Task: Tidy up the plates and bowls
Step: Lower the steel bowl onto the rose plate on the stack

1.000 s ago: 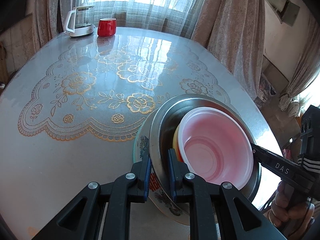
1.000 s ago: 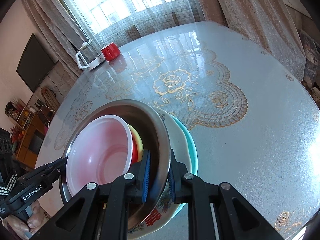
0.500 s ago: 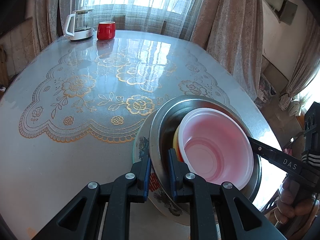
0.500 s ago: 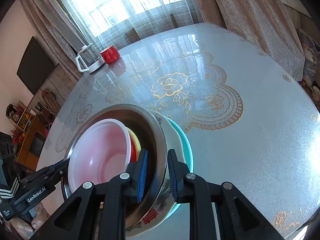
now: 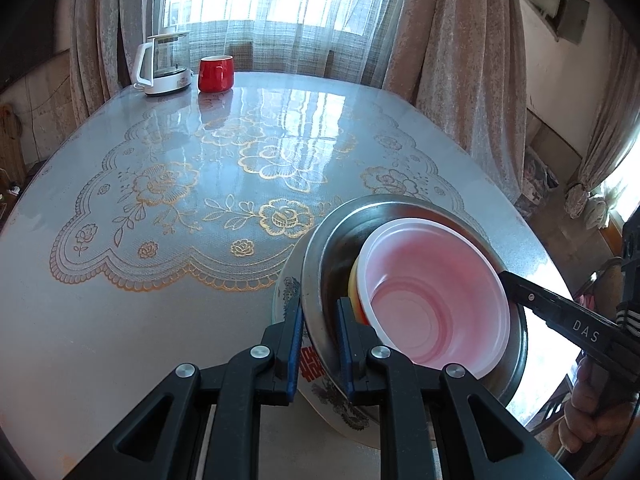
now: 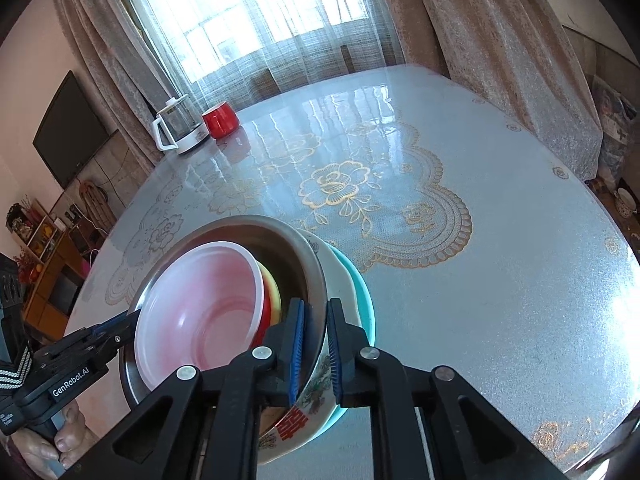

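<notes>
A nested stack sits at the table's near edge: a pink-white plastic bowl (image 5: 432, 296) on a yellow and a red bowl, inside a steel bowl (image 5: 320, 256), on a white patterned plate (image 5: 316, 372) and a teal plate (image 6: 360, 288). My left gripper (image 5: 318, 340) is shut on the steel bowl's near rim. My right gripper (image 6: 314, 348) straddles the steel bowl's (image 6: 256, 224) opposite rim with a gap on one side, its jaws slightly parted. The right gripper also shows in the left wrist view (image 5: 505, 278), and the left gripper in the right wrist view (image 6: 132, 318).
A glass kettle (image 5: 164, 64) and a red mug (image 5: 216, 73) stand at the table's far edge by the window. The round table (image 5: 160, 240) has a gold floral cover. Curtains hang behind. A TV and shelves are off to the left.
The right gripper's jaws have parted a little around the steel bowl's rim. Both cameras have drawn back and up slightly; the stack stays in place.
</notes>
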A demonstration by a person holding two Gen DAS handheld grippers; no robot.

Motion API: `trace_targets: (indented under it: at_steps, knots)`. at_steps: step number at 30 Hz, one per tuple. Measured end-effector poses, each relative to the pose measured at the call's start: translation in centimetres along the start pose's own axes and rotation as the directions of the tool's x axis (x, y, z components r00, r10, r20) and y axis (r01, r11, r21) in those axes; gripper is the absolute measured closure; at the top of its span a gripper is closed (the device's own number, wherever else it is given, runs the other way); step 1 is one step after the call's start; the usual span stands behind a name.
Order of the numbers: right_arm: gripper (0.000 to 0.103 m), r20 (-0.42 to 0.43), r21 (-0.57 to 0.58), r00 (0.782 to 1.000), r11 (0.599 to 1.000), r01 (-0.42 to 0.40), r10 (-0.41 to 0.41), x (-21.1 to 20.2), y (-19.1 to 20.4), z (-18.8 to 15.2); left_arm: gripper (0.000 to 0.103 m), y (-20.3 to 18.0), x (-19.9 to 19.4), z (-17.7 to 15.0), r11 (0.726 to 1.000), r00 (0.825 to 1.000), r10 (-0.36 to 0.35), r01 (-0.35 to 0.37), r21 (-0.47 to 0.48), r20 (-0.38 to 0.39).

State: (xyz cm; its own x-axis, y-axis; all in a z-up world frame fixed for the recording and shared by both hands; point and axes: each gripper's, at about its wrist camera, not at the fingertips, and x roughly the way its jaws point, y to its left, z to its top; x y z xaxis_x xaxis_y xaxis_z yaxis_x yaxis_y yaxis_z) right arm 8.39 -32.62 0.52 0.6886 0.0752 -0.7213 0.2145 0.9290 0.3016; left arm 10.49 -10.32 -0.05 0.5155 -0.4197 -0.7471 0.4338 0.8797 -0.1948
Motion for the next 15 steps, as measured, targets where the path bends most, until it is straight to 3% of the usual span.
trace_targets:
  at_steps: [15]
  knots:
    - [0.091, 0.009, -0.008, 1.0, 1.0, -0.002, 0.002, 0.02, -0.05, -0.31, 0.086, 0.02, -0.16, -0.28, 1.0, 1.0, 0.006, -0.006, -0.008, 0.014]
